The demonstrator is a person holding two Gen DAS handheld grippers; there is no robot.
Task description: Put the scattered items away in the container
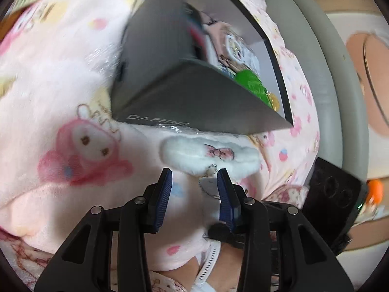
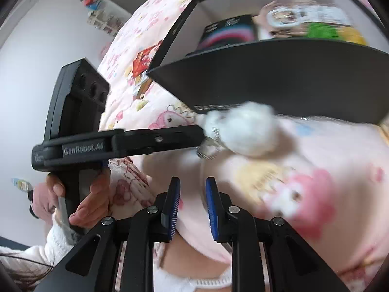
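Observation:
A white fluffy charm (image 1: 209, 155) with a pink bow and a small metal chain (image 1: 211, 170) lies on the pink cartoon blanket (image 1: 73, 97), just in front of the dark "DAPHNE" box (image 1: 194, 97). My left gripper (image 1: 194, 177) is open, and its blue pads stand either side of the chain without pressing it. In the right wrist view the left gripper (image 2: 200, 133) comes in from the left, its tip at the chain end of the charm (image 2: 248, 129). My right gripper (image 2: 193, 185) is open and empty over the blanket, short of the box (image 2: 267, 77).
Several items lie in the box, among them a black packet with coloured arcs (image 2: 228, 31) and a green piece (image 2: 321, 30). A red printed packet (image 2: 143, 60) lies on the blanket left of the box. A hand (image 2: 92, 202) holds the left gripper. A grey padded edge (image 1: 328, 73) borders the blanket.

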